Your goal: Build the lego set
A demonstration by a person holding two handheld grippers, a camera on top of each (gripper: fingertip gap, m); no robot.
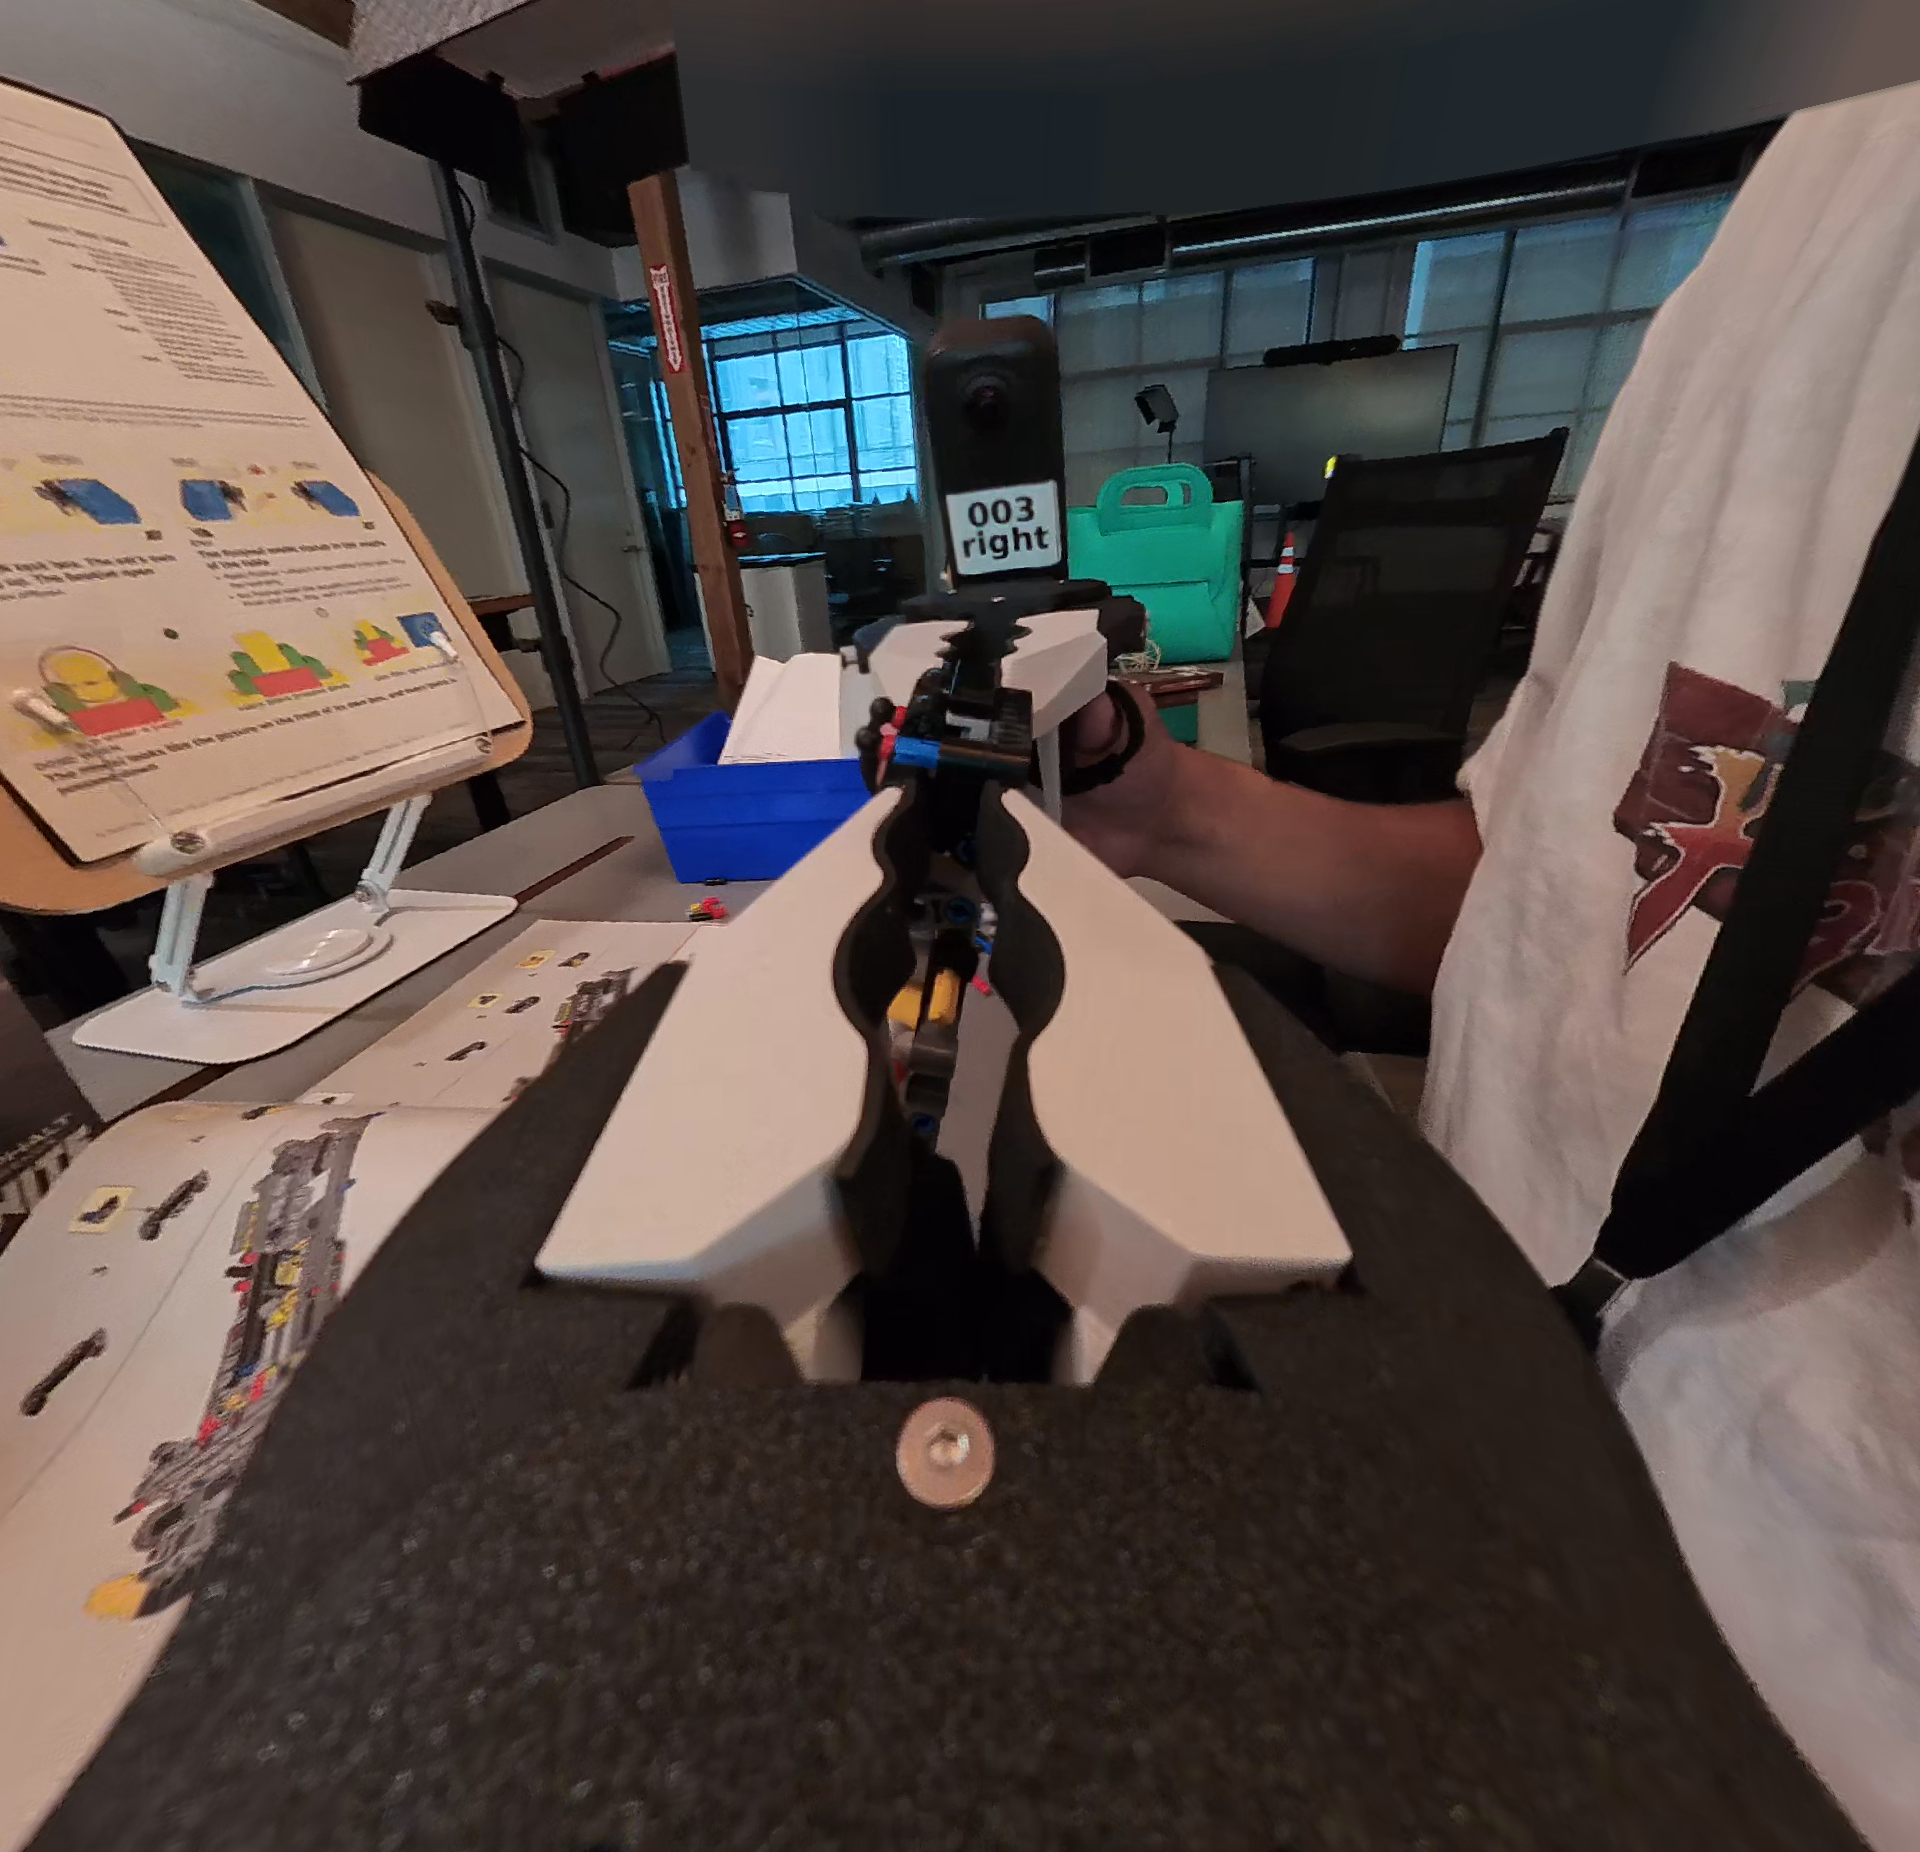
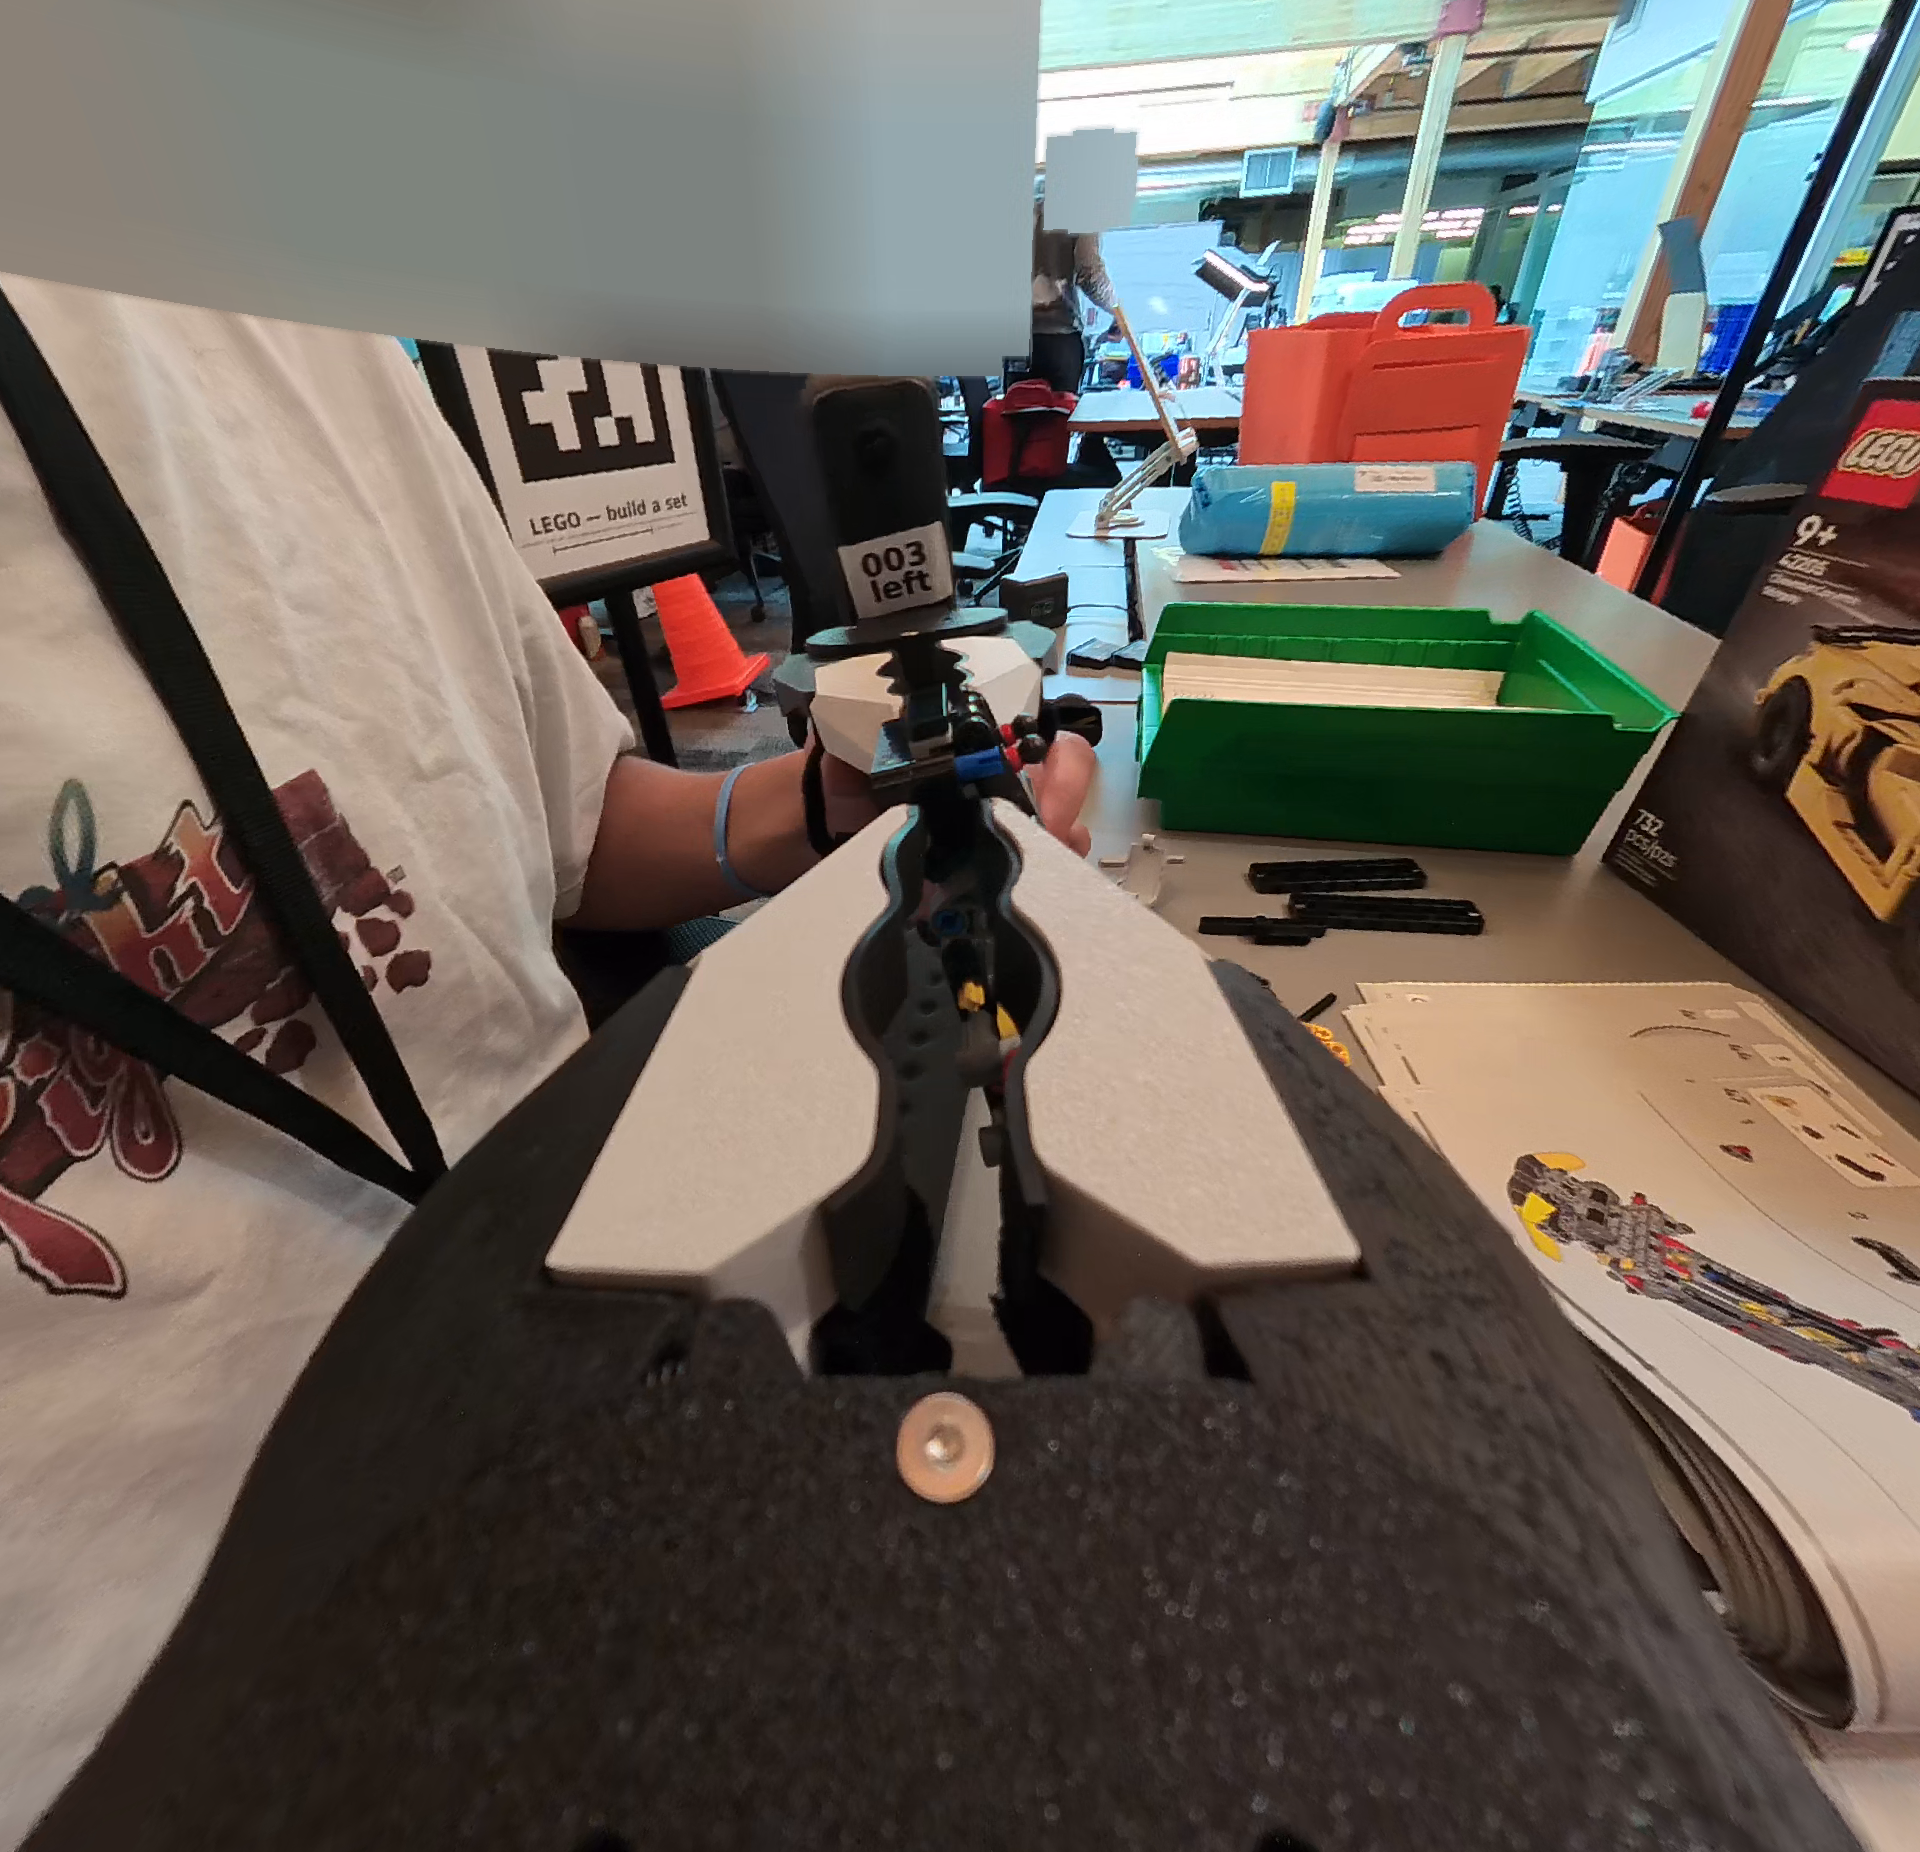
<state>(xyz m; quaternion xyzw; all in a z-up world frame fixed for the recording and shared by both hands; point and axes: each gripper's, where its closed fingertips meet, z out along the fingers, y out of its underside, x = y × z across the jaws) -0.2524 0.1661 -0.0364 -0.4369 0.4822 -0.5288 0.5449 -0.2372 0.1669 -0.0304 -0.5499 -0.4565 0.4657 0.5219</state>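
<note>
A long, narrow Lego assembly point(image 1: 961, 732) of black and grey beams with blue, red and yellow pins hangs in the air between the two grippers, which face each other. My left gripper point(image 1: 951, 800) is shut on one end of it, and part of the assembly runs back between its fingers. My right gripper point(image 1: 971, 664) faces it and grips the other end. In the right wrist view my right gripper point(image 2: 951, 815) is shut on the assembly point(image 2: 961, 758), with the left gripper point(image 2: 920, 685) clamped on the far end.
A blue bin point(image 1: 748, 805), an open instruction booklet point(image 1: 260, 1231) and a sheet on a stand point(image 1: 208, 555) are on the left. A green bin point(image 2: 1392, 753), loose black beams point(image 2: 1340, 877), the Lego box point(image 2: 1829, 742) and a booklet point(image 2: 1662, 1179) are on the right. A person in a white T-shirt point(image 2: 260, 659) is close by. Less than 4 cm separates the two grippers' tips.
</note>
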